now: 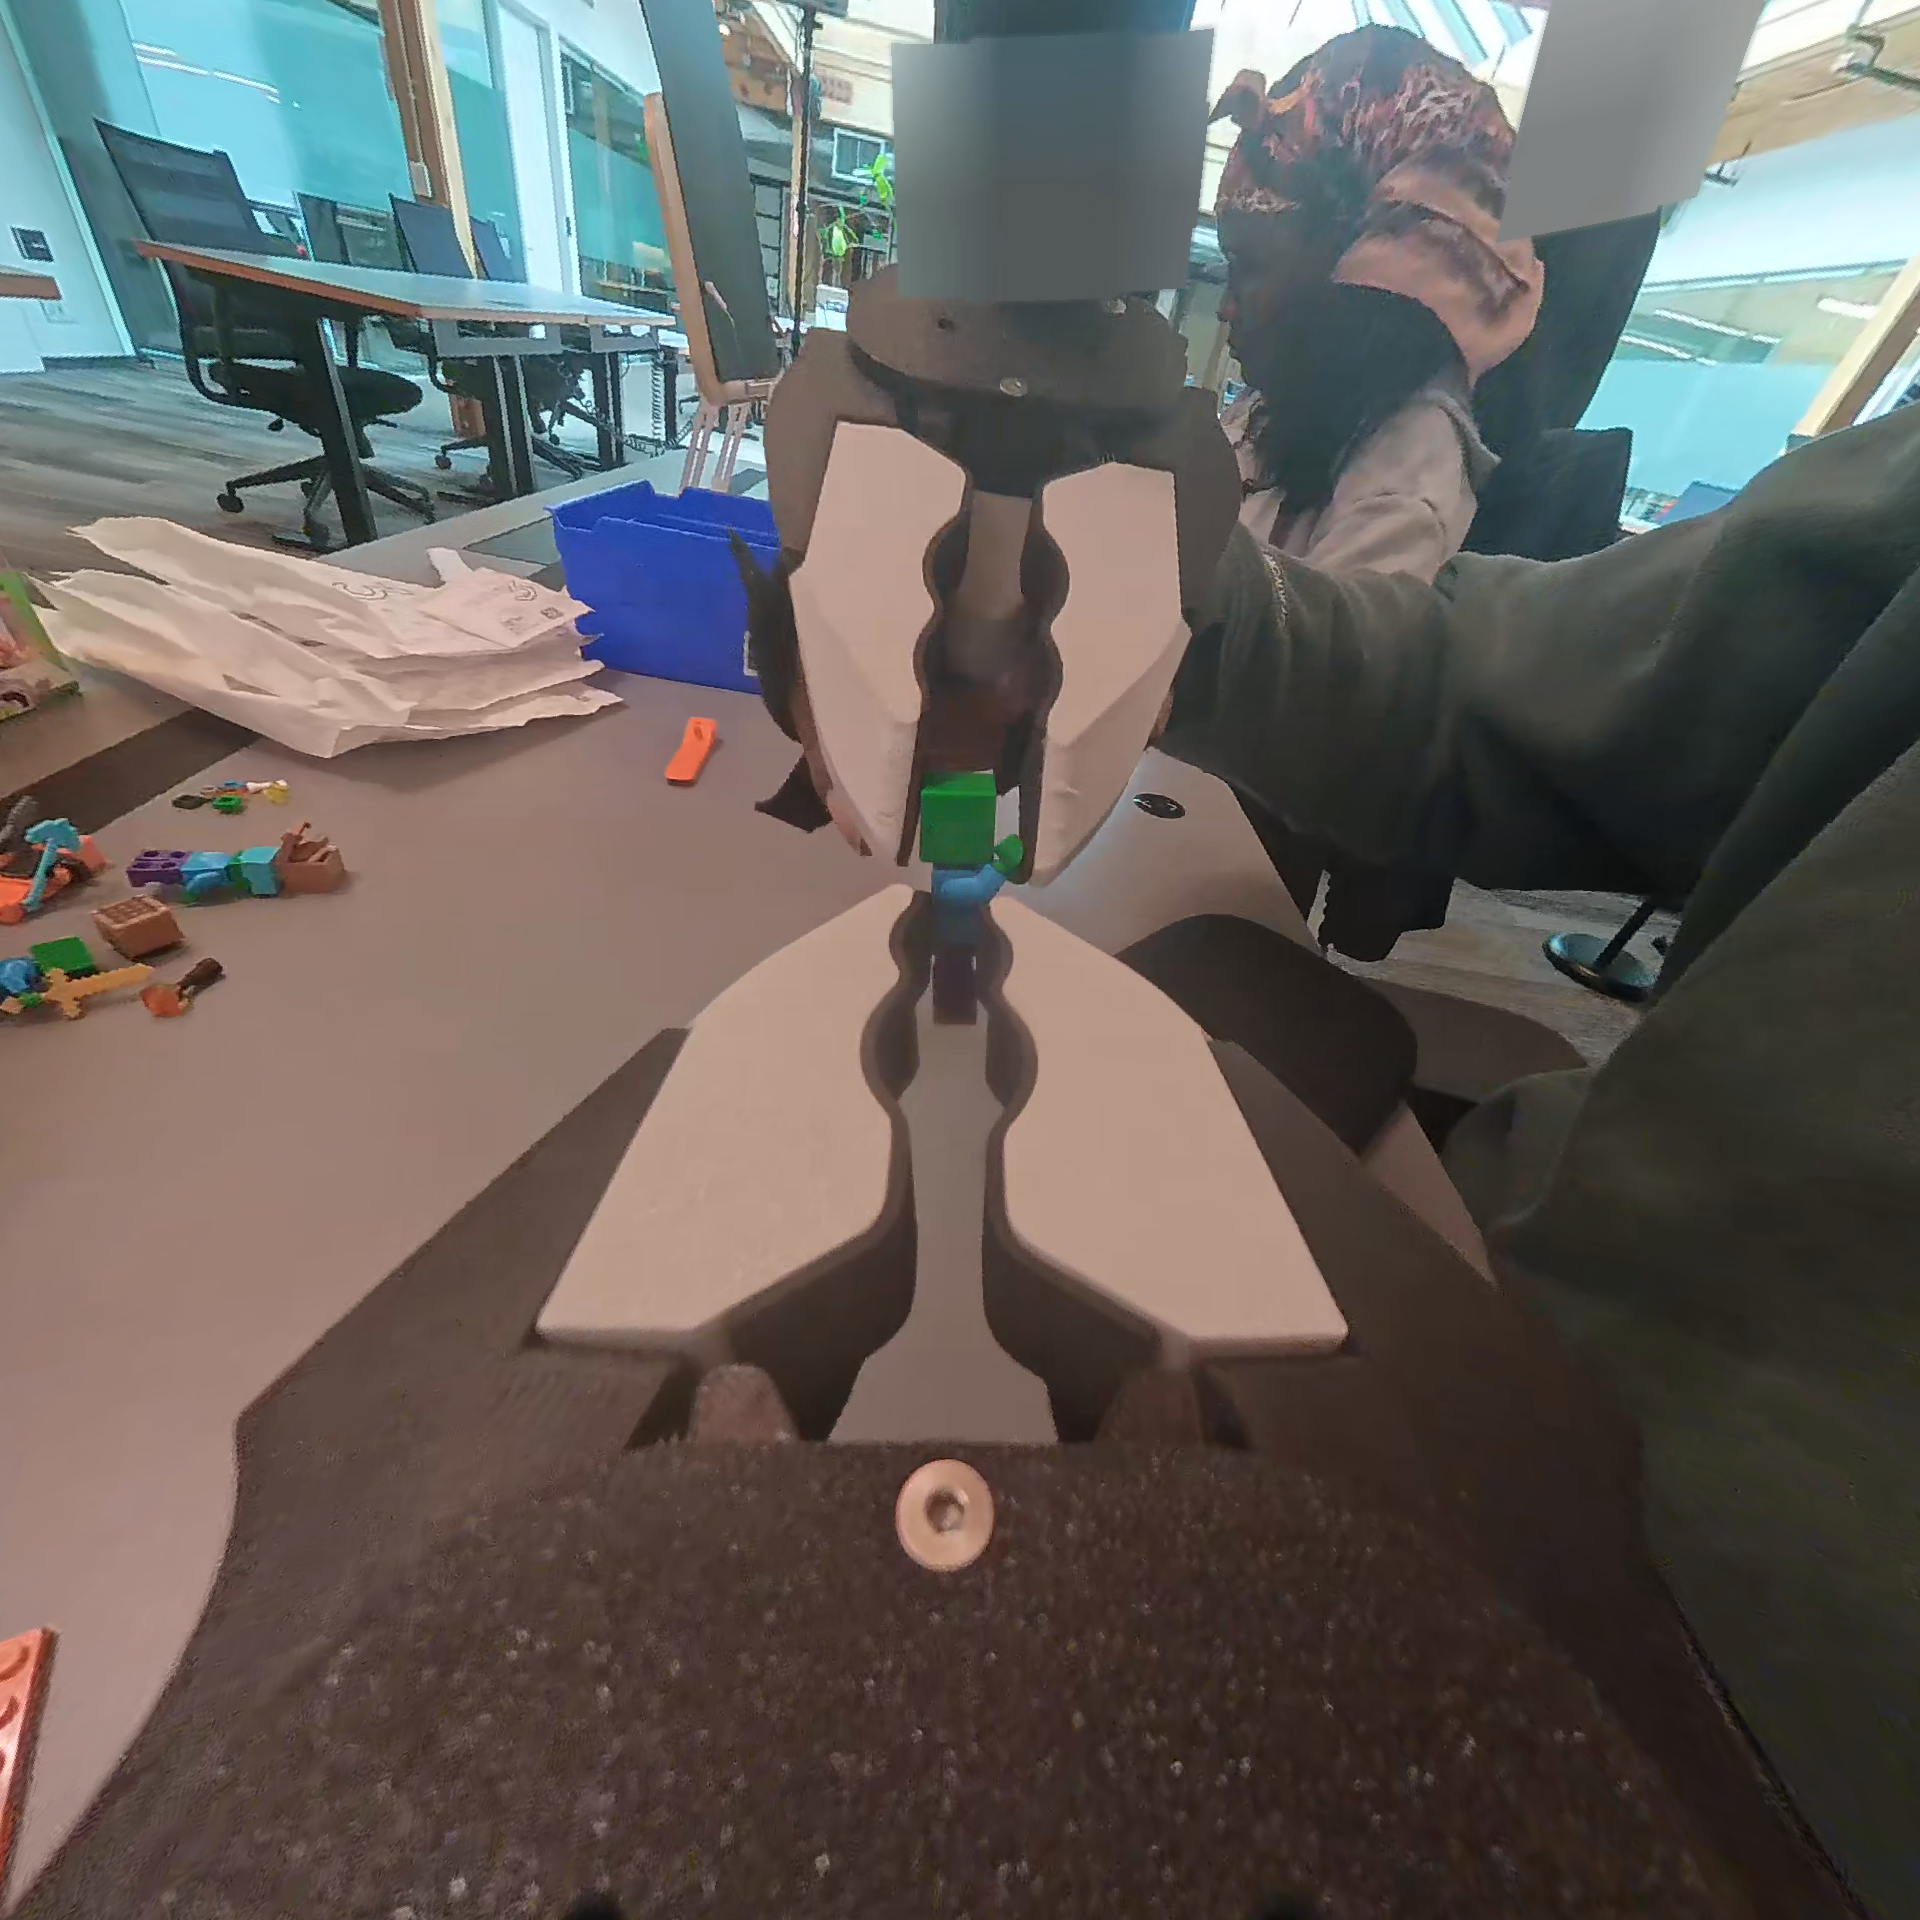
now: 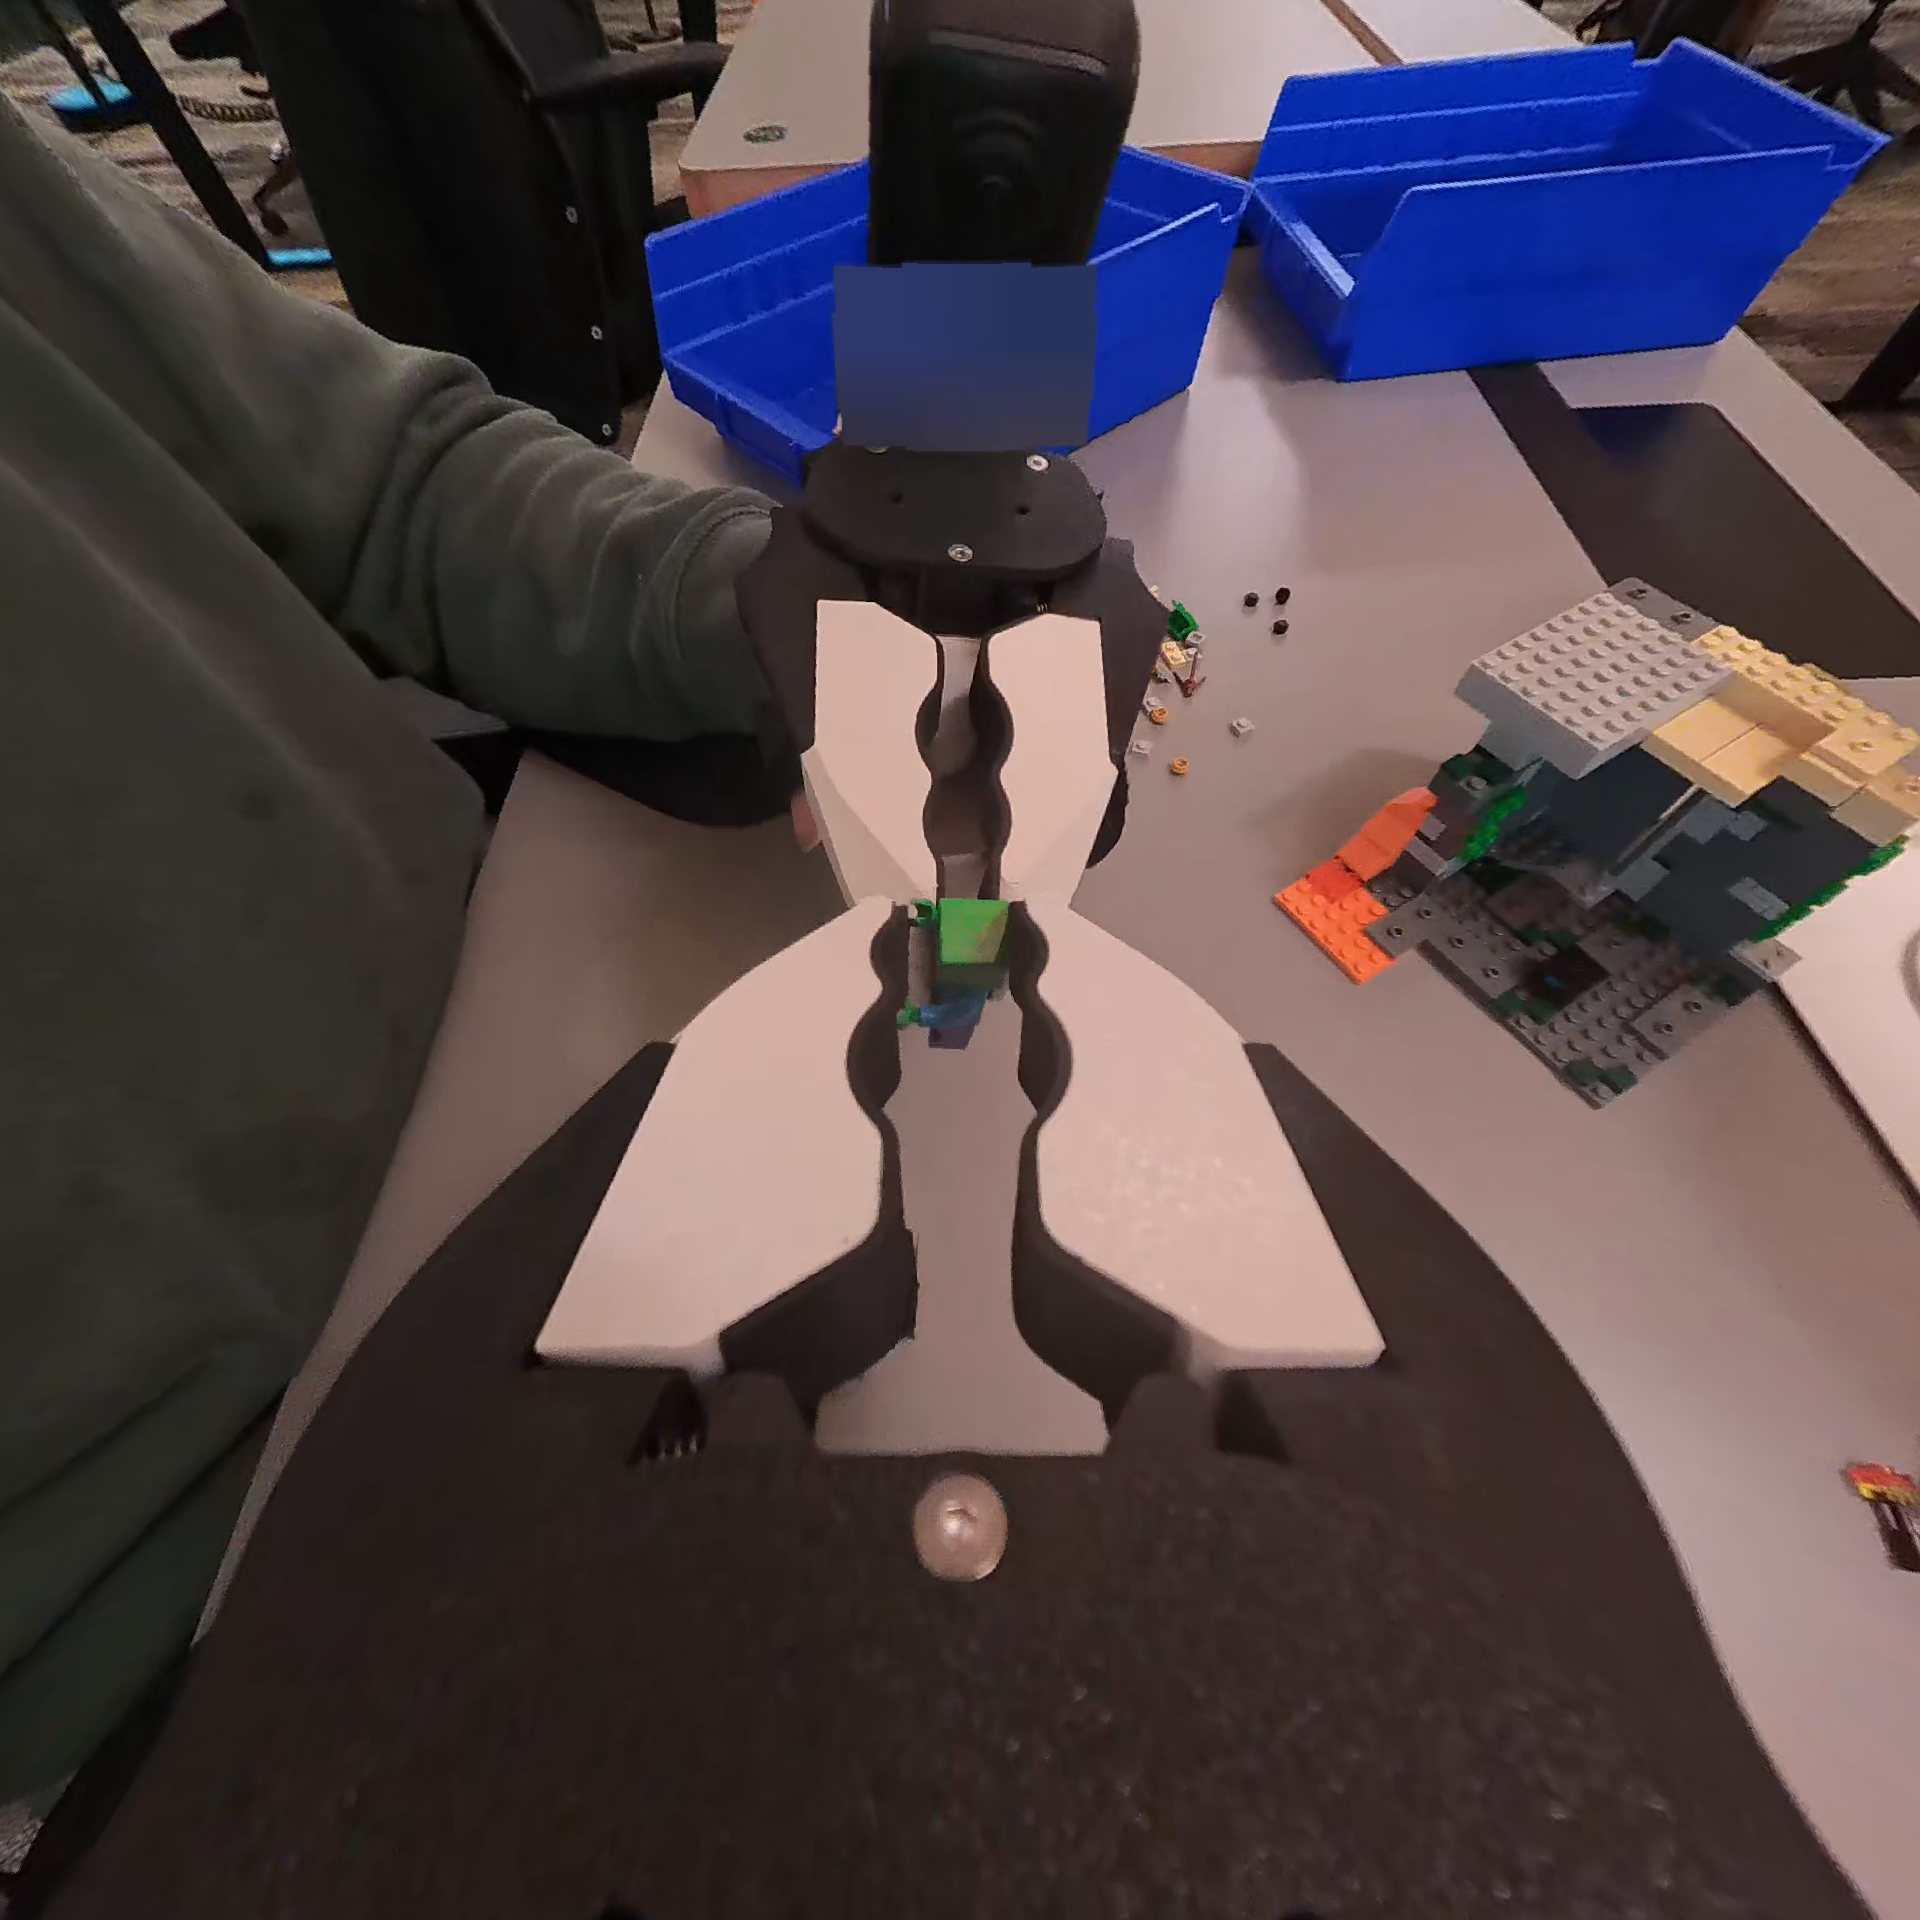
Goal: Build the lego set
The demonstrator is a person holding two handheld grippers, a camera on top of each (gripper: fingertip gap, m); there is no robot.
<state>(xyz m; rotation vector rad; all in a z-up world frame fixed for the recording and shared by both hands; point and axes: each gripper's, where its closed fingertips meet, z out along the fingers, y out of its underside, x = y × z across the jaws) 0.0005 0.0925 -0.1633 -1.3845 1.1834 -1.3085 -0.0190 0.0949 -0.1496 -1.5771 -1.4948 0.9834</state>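
Item: small plastic toy figure (image 1: 957,904), green cube head, blue torso, purple legs. Legs were clamped by left tool (image 1: 954,971); head was bracketed by right tool (image 2: 961,961), contact unclear, above grey bench (image 2: 1351,540).

Left wrist view: low, close behind its fingers, facing the right gripper (image 1: 966,831).
Right wrist view: higher, angled down, facing the left gripper (image 2: 961,883).
Shared: figure (image 1: 956,831) (image 2: 961,940), table (image 1: 468,987) (image 2: 1299,1039).
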